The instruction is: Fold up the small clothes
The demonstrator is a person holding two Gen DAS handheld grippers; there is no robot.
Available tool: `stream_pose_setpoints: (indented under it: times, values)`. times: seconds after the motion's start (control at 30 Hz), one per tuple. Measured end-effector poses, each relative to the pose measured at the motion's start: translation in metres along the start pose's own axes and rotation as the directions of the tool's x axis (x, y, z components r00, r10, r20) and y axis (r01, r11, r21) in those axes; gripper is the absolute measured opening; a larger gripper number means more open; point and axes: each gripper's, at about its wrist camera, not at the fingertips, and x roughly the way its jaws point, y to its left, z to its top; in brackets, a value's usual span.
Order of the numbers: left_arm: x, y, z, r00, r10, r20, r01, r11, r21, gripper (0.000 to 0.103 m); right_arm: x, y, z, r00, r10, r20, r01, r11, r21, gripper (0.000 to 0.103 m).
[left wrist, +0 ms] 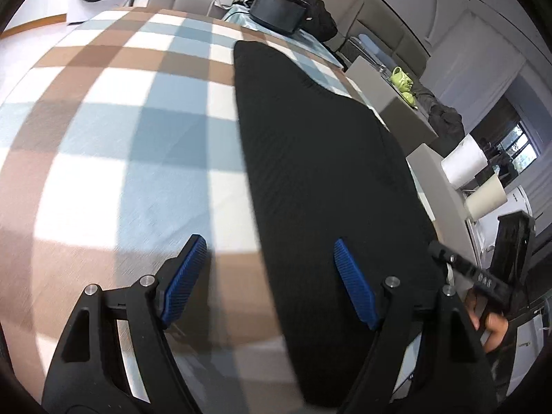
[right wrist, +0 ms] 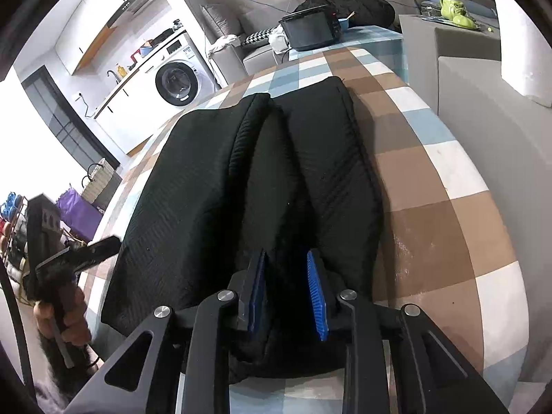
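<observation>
Two grippers over one black garment [right wrist: 220, 186], which is laid out on a table with a brown, blue and white checked cloth [left wrist: 114, 131]. In the right wrist view the garment has ribbed fabric and is partly folded, with two layered panels meeting along a raised edge down the middle, and it reaches from the near edge of the table toward the far end.

Left gripper [left wrist: 269, 279] has its jaws spread wide with nothing between them. One blue pad [left wrist: 184, 272] hangs over the bare checked cloth and the other over the garment's edge, neither clearly touching.

Right gripper [right wrist: 288, 289] is narrow, jaws only a little apart, with a bunch of the black fabric sitting between the blue pads [right wrist: 315, 296] at the near end of the garment. Looks like the pads aren't actually pinching it, though the fabric is so dark there I can't say for sure.

Further back there's a black box-like device [right wrist: 310, 34] on the far end of the table, a washing machine [right wrist: 177, 81] to the left, and a green mug [right wrist: 455, 10] on a grey counter to the right. A hand [right wrist: 65, 317] holding the left gripper's handle shows at the lower left of the right wrist view.
</observation>
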Motion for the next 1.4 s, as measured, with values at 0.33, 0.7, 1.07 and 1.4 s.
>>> stream_pose_setpoints:
  times: [0.33, 0.7, 1.07, 1.4]
  values:
    - [0.021, -0.011, 0.018, 1.000, 0.000, 0.022, 0.000, 1.000, -0.028, 0.010, 0.007, 0.008, -0.003, 1.000, 0.009, -0.015, -0.010, 1.000, -0.020, 0.038]
    - [-0.035, 0.032, 0.001, 0.991, 0.108, 0.076, -0.108, 0.994, -0.001, 0.009, 0.026, 0.051, -0.011, 0.969, 0.202, -0.144, -0.217, 0.972, -0.096, 0.038]
    - [-0.038, 0.058, -0.007, 0.991, 0.110, 0.078, -0.108, 0.994, -0.036, 0.010, 0.111, 0.043, 0.061, 0.888, 0.439, -0.135, -0.377, 0.865, 0.331, 0.038]
    - [-0.037, 0.060, -0.007, 0.993, 0.093, 0.074, -0.090, 0.995, -0.044, 0.010, 0.087, 0.111, 0.078, 0.832, 0.539, -0.133, -0.542, 0.840, 0.017, 0.038]
